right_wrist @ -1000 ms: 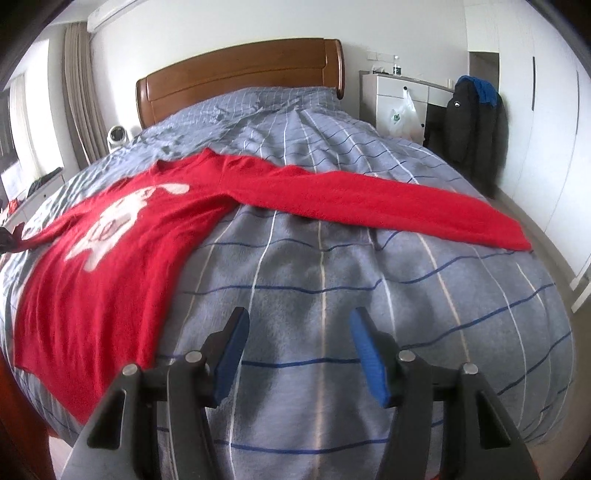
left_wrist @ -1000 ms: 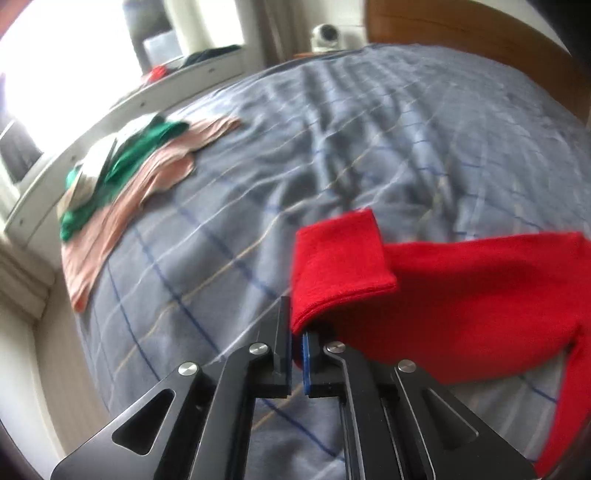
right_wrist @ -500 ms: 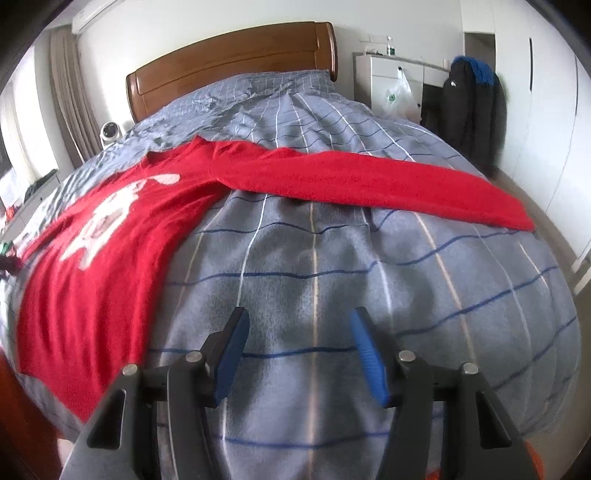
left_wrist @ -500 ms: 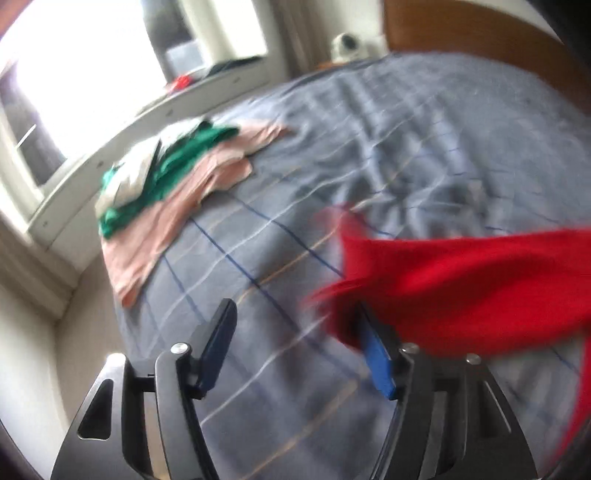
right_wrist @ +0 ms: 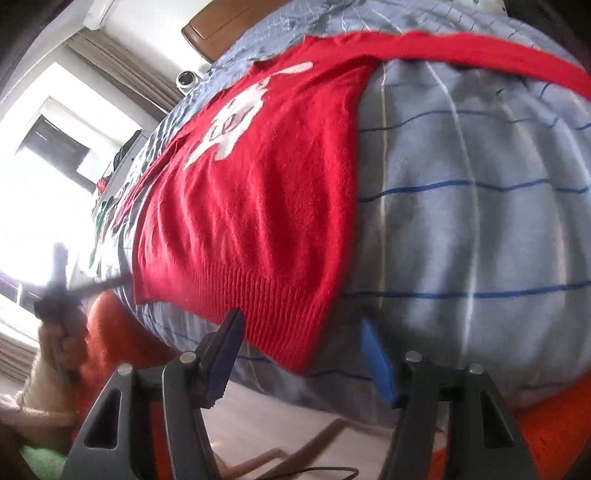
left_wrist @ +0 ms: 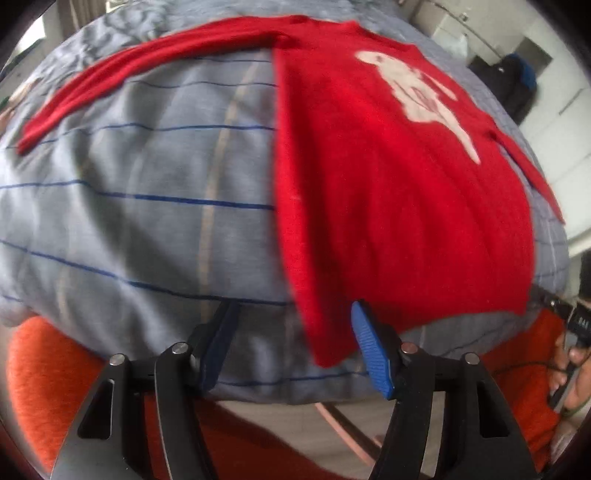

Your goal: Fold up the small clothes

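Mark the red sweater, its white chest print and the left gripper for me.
red sweater [left_wrist: 388, 221], left wrist view, middle of the body.
white chest print [right_wrist: 236, 122], right wrist view, centre of the figure.
left gripper [left_wrist: 295, 350], left wrist view, midway between fingertips.

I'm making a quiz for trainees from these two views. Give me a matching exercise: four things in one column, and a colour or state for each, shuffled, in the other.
Things:
1. sweater
2. bedcover
3. left tongs
4. headboard

Colour or state:
A. brown wood
B. open, holding nothing
C. red, spread flat with a white figure
D. grey-blue with blue lines

Pairs: 1-C, 2-D, 3-B, 4-A
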Motion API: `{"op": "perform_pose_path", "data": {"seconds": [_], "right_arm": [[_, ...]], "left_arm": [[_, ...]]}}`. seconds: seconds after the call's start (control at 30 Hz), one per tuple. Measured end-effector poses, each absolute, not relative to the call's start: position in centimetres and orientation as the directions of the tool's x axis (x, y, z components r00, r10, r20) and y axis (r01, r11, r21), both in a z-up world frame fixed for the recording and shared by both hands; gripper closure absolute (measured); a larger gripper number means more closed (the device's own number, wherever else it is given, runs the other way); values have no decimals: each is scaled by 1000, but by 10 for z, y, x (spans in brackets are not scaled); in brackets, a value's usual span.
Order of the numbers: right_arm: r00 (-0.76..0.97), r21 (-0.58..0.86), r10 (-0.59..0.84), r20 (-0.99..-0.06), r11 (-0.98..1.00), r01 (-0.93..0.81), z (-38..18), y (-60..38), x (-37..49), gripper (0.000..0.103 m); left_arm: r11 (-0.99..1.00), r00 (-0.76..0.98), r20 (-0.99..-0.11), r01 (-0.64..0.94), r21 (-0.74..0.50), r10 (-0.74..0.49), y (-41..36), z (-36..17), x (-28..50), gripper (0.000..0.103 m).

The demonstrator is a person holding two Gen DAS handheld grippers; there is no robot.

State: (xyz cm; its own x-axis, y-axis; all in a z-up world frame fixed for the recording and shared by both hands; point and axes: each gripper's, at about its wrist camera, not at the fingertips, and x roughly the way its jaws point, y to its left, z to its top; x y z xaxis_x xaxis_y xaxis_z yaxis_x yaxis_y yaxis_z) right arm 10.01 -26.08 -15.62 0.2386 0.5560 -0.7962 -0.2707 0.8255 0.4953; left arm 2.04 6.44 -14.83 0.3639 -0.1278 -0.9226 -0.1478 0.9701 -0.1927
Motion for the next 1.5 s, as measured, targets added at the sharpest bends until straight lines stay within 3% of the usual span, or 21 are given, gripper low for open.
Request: {"op": "perform_pose_path", "data": {"seconds": [0.07, 0.1, 0.13, 0.17, 0.2, 0.27, 0.47, 0.6, 0.77, 0.8, 0.83, 0.87, 0.9, 0.97, 1.07, 1.23, 1.37, 1.5], "right_arm": [[232, 500, 564, -792, 819, -281, -159, -259, 104, 45], [229, 495, 558, -797, 822, -282, -161, -258, 104, 52], [224, 491, 554, -802, 824, -282, -162, -257, 104, 57], [221, 489, 552, -804, 826, -282, -163, -256, 104, 74], [219, 487, 550, -806, 827, -282, -163, -256, 103, 93], [227, 473, 539, -811, 833, -287, -159, -258, 100, 98], [250, 320, 402, -881, 895, -311, -135, -263, 83, 100], [216, 292, 356, -909, 915, -280, -163, -258, 95, 100], [240, 250, 332, -912, 915, -316, -162, -250, 98, 99], [242, 266, 349, -905, 910, -317, -161, -251, 96, 94], [239, 283, 363, -901, 907, -311, -161, -256, 93, 91], [235, 298, 373, -897, 906, -302, -161, -258, 91, 82], [231, 314, 384, -894, 904, -289, -159, -262, 89, 68], [255, 327, 389, -885, 910, -256, -152, -275, 82, 53], [348, 297, 355, -868, 932, -209, -134, -293, 75, 52], [563, 185, 231, -794, 973, -139, -102, -304, 77, 44], [632, 143, 190, -752, 982, -125, -97, -305, 81, 44], [621, 122, 172, -765, 985, -123, -106, -302, 86, 44]], "left_arm": [[973, 372, -920, -137, -184, -121, 59, -152, 24, 55], [974, 377, -919, -137, -181, -118, 57, -153, 24, 62], [973, 380, -916, -134, -190, -126, 56, -154, 25, 85], [969, 378, -913, -125, -214, -153, 55, -155, 26, 99], [968, 377, -912, -122, -219, -159, 51, -155, 24, 100], [975, 378, -915, -109, -192, -138, 48, -148, 19, 101], [997, 307, -951, -59, -53, -32, 43, -152, 6, 101], [996, 278, -961, -88, -32, -6, 40, -169, 19, 101], [997, 311, -950, -78, 4, 28, 29, -168, 20, 94], [997, 322, -946, -82, 2, 28, 28, -165, 18, 90], [996, 338, -940, -88, 3, 32, 31, -159, 12, 77], [995, 366, -930, -99, 6, 42, 33, -152, 8, 59], [994, 395, -917, -110, 5, 48, 37, -144, 2, 53], [990, 462, -886, -142, -23, 46, 44, -129, -8, 46], [975, 519, -854, -205, -82, 37, 56, -116, -16, 42], [967, 576, -813, -246, -71, 86, 66, -98, -4, 40], [961, 623, -774, -269, -69, 118, 79, -83, 18, 23], [950, 652, -743, -304, -73, 151, 86, -80, 33, 17]]}}
